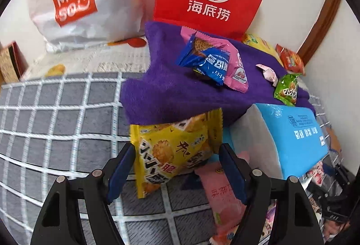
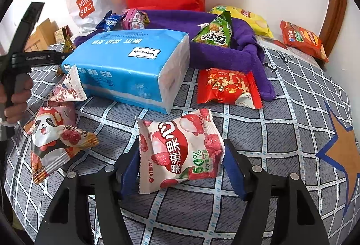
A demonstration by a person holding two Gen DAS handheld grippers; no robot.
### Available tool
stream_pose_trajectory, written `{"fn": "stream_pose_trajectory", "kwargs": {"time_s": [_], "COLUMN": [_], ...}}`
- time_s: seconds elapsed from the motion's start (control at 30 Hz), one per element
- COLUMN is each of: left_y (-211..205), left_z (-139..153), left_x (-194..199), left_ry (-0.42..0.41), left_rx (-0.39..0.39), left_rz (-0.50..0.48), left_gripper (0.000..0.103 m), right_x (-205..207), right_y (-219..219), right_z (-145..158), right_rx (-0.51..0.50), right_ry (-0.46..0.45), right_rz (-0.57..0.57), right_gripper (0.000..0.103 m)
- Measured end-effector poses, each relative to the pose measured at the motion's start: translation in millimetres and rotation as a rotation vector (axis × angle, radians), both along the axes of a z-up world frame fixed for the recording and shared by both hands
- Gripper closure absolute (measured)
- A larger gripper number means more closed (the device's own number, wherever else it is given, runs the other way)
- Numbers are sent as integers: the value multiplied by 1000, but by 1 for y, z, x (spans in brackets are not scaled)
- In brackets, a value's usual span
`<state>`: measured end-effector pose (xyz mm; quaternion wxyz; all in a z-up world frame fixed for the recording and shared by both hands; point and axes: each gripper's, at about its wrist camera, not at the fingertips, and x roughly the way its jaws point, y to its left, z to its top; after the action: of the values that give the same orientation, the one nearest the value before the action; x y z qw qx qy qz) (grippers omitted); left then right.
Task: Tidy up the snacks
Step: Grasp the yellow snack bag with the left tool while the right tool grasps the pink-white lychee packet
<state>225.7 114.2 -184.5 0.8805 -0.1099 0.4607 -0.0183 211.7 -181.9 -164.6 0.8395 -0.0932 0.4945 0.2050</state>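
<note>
Grey checked bedcover (image 2: 281,123) backed by a white wall. Left gripper (image 1: 177,168): jaws apart, straddling a yellow snack packet (image 1: 173,150) at the edge of a purple towel (image 1: 171,87); whether the pads touch it cannot be told. Right gripper (image 2: 180,168): jaws parted around a lychee candy packet (image 2: 180,150) lying on the cover (left pad just beside it, right pad clear). Blue tissue pack (image 2: 130,65) lies behind.

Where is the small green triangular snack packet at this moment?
In the right wrist view, the green triangular packet sits upper centre on the purple towel, right of the blue tissue pack, in front of the yellow chip bag.
</note>
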Motion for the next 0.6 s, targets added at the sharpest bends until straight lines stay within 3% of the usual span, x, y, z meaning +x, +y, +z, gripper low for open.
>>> {"fn": "stream_pose_trajectory", "kwargs": {"time_s": [0.07, 0.1, 0.27, 0.43, 0.6], "left_y": [1, 1, 9, 5, 0], "left_z": [0, 1, 2, 5, 6], "left_x": [-1, -3, -6, -8, -10], "left_ry": [-22, -38, -65, -95, -97], "left_rx": [5, 10, -55, 8, 19], "left_rz": [10, 12, 27, 44, 44], "left_gripper": [34, 42, 44, 45, 45], "right_x": [0, 0, 0, 0, 0], "right_y": [1, 1, 1, 1, 1], "right_z": [0, 0, -1, -1, -1], "right_rx": [-6, -9, -8, -6, -6], "right_ry": [-3, -4, -5, -4, -5], "right_rz": [2, 2, 2, 2, 2], "right_gripper": [33, 33, 33, 33, 33]}}
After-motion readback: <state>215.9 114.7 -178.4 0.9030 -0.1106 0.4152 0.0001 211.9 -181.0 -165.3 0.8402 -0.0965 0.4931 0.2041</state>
